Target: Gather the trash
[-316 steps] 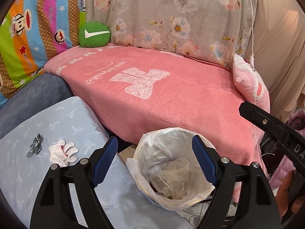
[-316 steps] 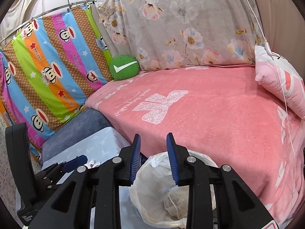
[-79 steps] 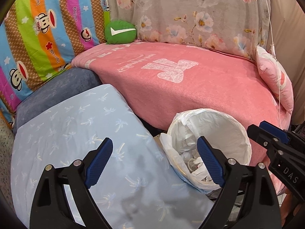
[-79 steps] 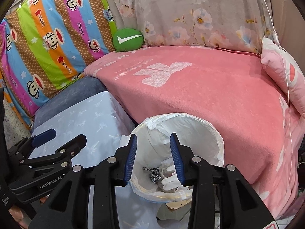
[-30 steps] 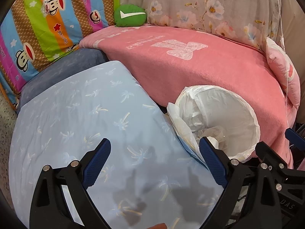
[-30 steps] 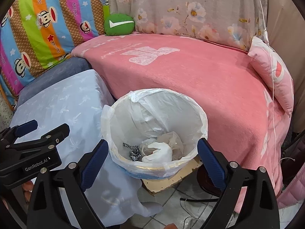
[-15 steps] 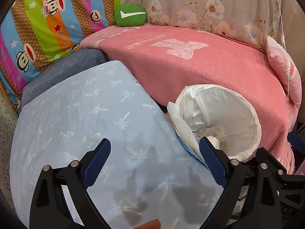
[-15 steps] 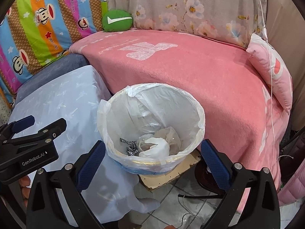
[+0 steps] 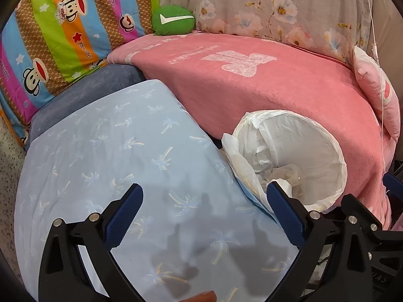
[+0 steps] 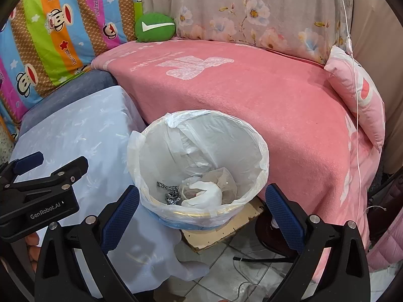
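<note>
Both trash pieces moved into bin [image 10: 254, 136] beside blanket [image 10: 264, 95].

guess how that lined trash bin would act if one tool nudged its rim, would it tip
The trash bin probably tips or slides easily: it holds only a white glove and scraps, so it looks light. Its bag liner looks thin and floppy and would likely crumple.

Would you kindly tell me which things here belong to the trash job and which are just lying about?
Job: trash bin; white glove and speckled scrap inside it; both tongs, open.
Lying about: green cushion, pink blanket, pale blue cloth.
</note>
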